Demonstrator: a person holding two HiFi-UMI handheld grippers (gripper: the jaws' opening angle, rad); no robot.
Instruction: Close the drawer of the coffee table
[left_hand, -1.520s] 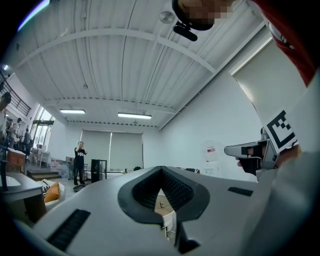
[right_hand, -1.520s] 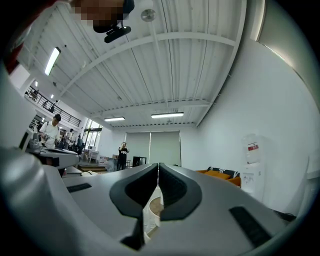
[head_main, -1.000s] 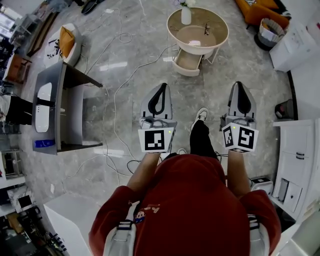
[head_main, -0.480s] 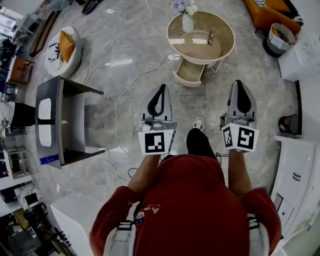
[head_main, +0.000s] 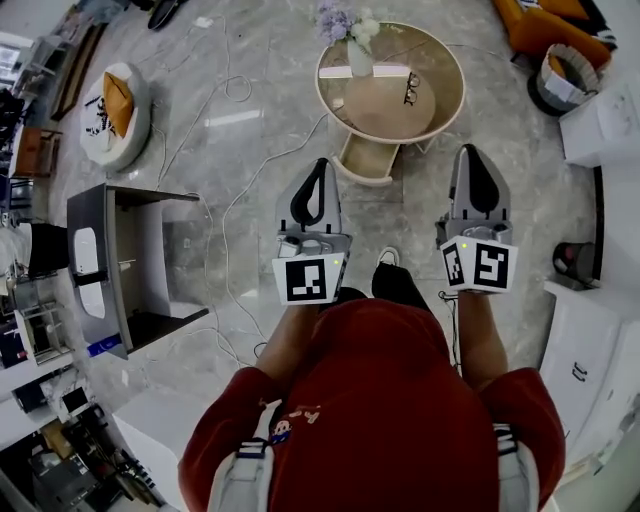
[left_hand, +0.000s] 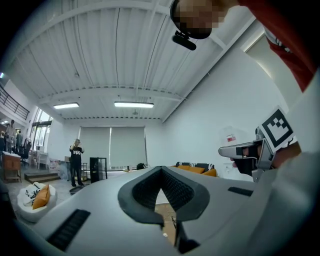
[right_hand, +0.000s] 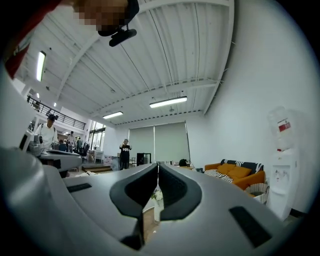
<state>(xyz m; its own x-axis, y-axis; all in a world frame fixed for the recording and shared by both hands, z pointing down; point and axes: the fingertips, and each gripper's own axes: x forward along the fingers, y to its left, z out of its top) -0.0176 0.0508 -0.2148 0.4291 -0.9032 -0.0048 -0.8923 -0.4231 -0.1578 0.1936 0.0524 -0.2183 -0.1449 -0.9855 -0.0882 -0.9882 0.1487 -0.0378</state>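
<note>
Head view: left tool (head_main: 320, 165) and right tool (head_main: 474, 152) closed, empty

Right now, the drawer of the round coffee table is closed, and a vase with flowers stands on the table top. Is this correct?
Not quite. The drawer is open, not closed: the head view shows it sticking out from under the coffee table. The rest is right: the vase with flowers does stand on the table top.
</note>
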